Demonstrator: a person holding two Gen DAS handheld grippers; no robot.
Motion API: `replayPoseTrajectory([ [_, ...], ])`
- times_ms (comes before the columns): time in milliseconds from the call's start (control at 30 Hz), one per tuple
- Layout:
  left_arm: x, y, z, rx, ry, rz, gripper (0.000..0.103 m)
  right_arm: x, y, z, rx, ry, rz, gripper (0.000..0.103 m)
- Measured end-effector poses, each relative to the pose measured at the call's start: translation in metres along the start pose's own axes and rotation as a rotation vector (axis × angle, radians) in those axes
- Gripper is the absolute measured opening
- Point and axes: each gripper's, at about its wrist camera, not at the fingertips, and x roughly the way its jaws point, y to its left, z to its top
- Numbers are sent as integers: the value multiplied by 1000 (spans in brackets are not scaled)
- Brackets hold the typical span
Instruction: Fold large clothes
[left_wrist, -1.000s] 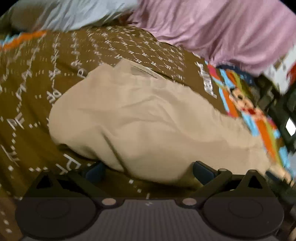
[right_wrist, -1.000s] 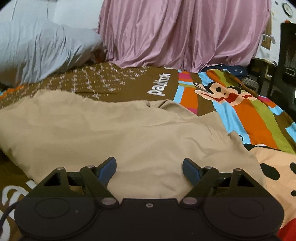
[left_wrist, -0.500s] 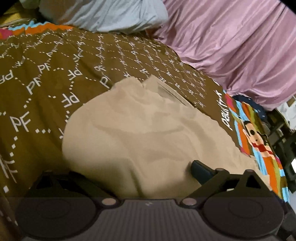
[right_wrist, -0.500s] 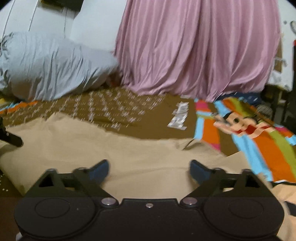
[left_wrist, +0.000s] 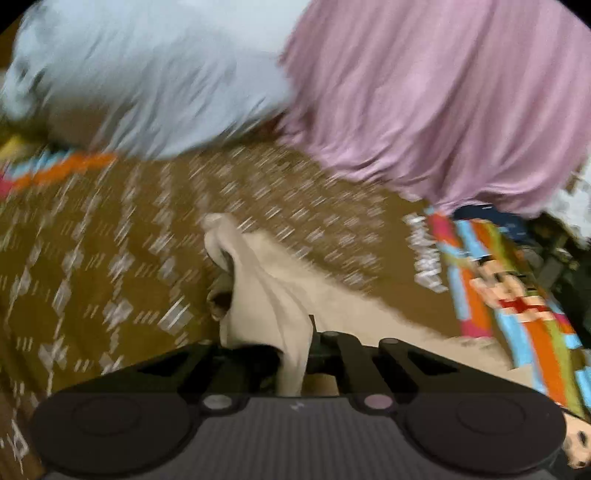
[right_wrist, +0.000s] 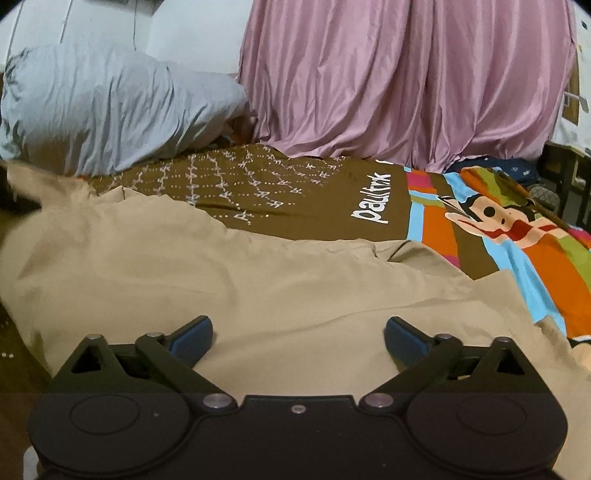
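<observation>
A large beige garment (right_wrist: 258, 280) lies spread over the patterned bedspread (right_wrist: 295, 199). In the left wrist view my left gripper (left_wrist: 308, 343) is shut on a bunched edge of the beige garment (left_wrist: 266, 295), and the cloth rises off the bedspread (left_wrist: 92, 277) in a ridge. The picture there is blurred. My right gripper (right_wrist: 298, 332) hovers low over the near part of the garment. Its jaws stand wide and are closing, with flat cloth under the gap and no pad pressing on it. The garment's left corner (right_wrist: 22, 177) is raised at the edge of the right wrist view.
A grey pillow (right_wrist: 110, 110) lies at the head of the bed, next to a pink curtain (right_wrist: 406, 81) along the far side. The bedspread's bright cartoon print (right_wrist: 498, 229) is on the right. Dark furniture (right_wrist: 565, 177) stands beyond the bed's right edge.
My left gripper has shut on the garment's edge and lifted it, bunching the cloth into a ridge. The right gripper opened wider and shifted a little over the garment.
</observation>
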Motion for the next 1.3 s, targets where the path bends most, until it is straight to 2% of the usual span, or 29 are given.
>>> replayPoseTrajectory([
  [100,-22,-57,18,153,-62,-64,2,-1,-6,-1,41,1,29,79],
  [133,-26,-78,21,214,-72,-84,2,-1,-9,-1,59,2,33,77],
  [200,-30,-121,24,330,-68,-112,2,1,-15,-2,102,16,49,71],
  [333,-30,-184,18,486,-41,-164,2,-2,-35,-2,232,17,99,60],
  [367,-29,-199,15,519,-30,-178,2,-7,-41,0,282,4,118,50],
  [400,-29,-211,13,544,-21,-187,2,-13,-52,2,358,-13,130,46],
  [533,-24,-253,-6,627,8,-200,2,-41,-104,18,600,-61,143,47],
  [667,-15,-281,-31,701,40,-217,2,-70,-164,22,732,-72,158,47],
  [733,-11,-294,-45,761,53,-229,2,-83,-193,16,791,-85,186,48],
  [800,-12,-305,-65,844,61,-247,2,-87,-216,8,837,-63,178,48],
  [867,-13,-320,-87,930,77,-272,2,-86,-230,2,865,-35,156,48],
  [967,-13,-337,-114,1003,98,-294,3,-92,-249,-7,914,-48,99,48],
  [1033,-11,-345,-126,1018,112,-294,3,-95,-258,-14,970,-63,71,48],
  [1167,-7,-353,-150,1064,143,-313,4,-96,-268,-26,1046,-75,70,48],
  [1300,-3,-356,-168,1094,172,-337,6,-89,-282,-41,1153,-42,44,48],
])
